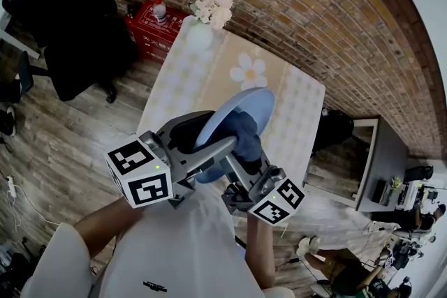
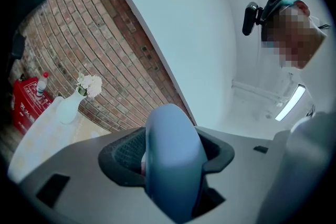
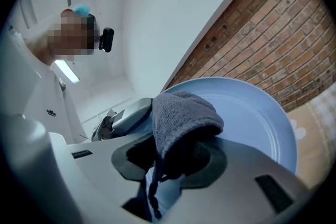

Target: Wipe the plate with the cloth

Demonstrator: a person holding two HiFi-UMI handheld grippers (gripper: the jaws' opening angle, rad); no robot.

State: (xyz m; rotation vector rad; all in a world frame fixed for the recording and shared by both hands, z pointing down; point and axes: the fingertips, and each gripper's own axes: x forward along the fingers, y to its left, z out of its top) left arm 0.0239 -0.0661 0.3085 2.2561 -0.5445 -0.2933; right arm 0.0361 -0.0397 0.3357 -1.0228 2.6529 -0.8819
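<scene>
A table under a pale flowered covering is seen behind and below the plate, with a black chair well to the left of the plate and a red crate beyond it by the brick wall. The light blue plate is held up on edge, clear of the table, its hollow face turned to the right. The left gripper is clamped on the plate's lower left rim; in the left gripper view the rim is seen wedged edge-on between the two jaws of that gripper. The right gripper is set at the plate's lower right, and its jaws are closed on a bunched grey cloth. In the right gripper view the cloth is gripped by that gripper and laid against the plate's hollow face. A white vase of pale flowers is stood far beyond the plate, on the table's far end.
</scene>
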